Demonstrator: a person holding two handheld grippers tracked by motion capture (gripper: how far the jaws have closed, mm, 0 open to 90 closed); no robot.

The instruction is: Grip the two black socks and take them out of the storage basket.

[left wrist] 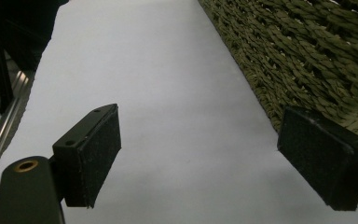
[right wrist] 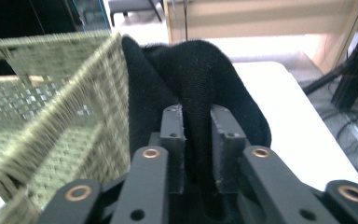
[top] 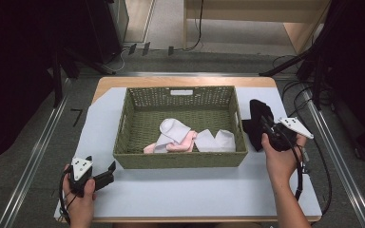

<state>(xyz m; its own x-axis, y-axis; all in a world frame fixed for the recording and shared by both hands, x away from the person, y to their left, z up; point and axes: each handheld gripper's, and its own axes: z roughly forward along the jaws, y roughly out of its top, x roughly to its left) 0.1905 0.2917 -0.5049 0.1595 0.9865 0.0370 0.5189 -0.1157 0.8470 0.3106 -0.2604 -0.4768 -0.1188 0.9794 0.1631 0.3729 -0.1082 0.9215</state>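
Black sock (right wrist: 200, 88) stands nearly upright, pinched by the right tool (right wrist: 198, 140) beside the basket (top: 123, 142); left tool (left wrist: 198, 154) gapes empty.

White mat (top: 180, 190) over wooden table (top: 180, 80); cables (top: 309, 102) on grey floor (top: 38, 156).

You had an olive-green woven basket (top: 180, 137) at the centre of the high view, its weave a tight braided pattern, with a small white label (top: 181, 92) on the far wall. Inside it lay white socks (top: 173, 129) and a pale pink one (top: 183, 144). The cloth you held at the right of the frame was plain black (top: 255, 124), with a fine ribbed knit in the right gripper view (right wrist: 200, 84). Your right gripper (right wrist: 196, 154) was black with brass-coloured rivets; the left gripper (left wrist: 200, 158) had matte black pads. The table cover (top: 180, 190) was pale grey-white, edged by light wood (top: 114, 80).
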